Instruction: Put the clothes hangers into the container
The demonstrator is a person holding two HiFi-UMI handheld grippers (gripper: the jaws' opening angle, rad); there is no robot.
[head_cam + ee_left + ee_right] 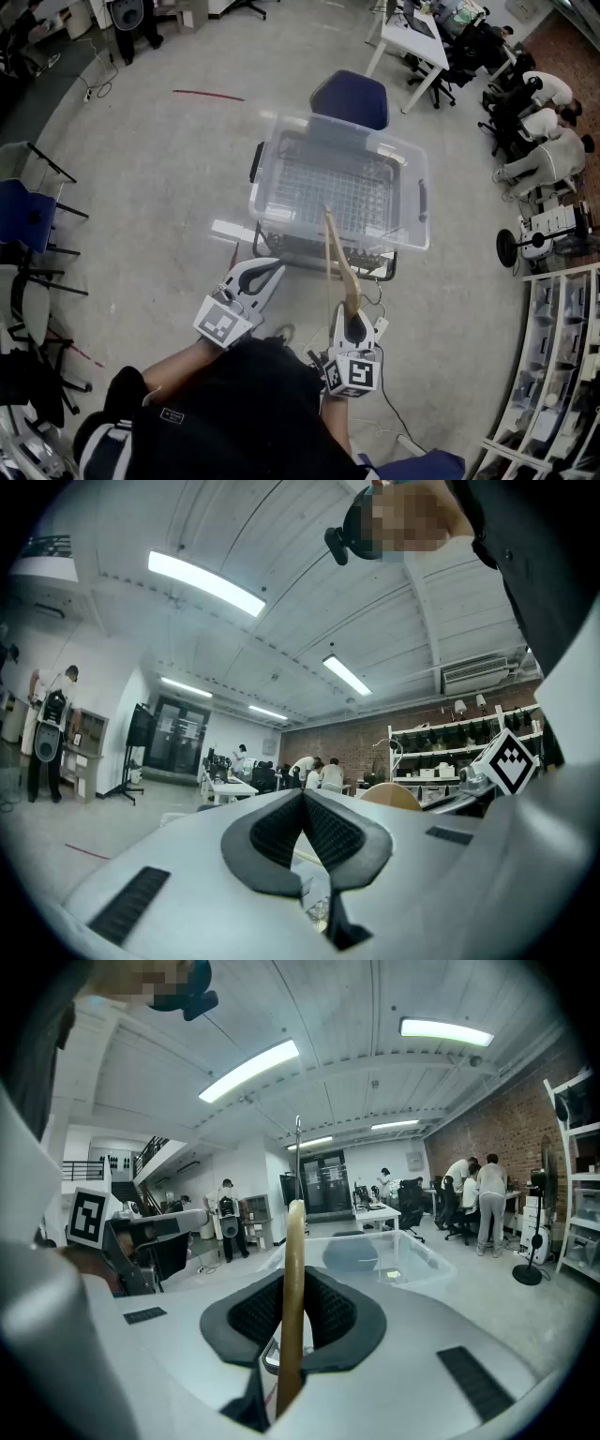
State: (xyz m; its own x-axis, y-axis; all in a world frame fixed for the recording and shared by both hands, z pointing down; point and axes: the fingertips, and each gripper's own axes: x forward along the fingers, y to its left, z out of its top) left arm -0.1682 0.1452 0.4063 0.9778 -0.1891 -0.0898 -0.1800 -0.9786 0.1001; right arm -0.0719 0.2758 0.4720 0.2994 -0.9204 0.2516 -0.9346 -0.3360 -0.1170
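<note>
Here the right gripper (352, 323) is clenched on a pale wooden clothes hanger (339, 258), which stands edge-on between its pads, reaching toward the clear plastic container (270, 202) ahead. The left gripper (267, 274), just beside, has its jaws pressed together on nothing.

The container (265, 178) was clear plastic, glossy and see-through. The clothes hanger (292, 1335) was pale wood, smooth, with a light sheen, and carried a thin, bright metal hook (298, 1143). The shells of the left gripper (302, 794) and the right gripper (292, 1283) were matt light-grey plastic. Their pads (330, 1314) were black, rubbery-looking and finely ribbed. The floor (169, 187) looked like smooth grey concrete with a dull shine. At the upper centre of the head view, the chair (352, 97) had a dark blue cloth seat.
</note>
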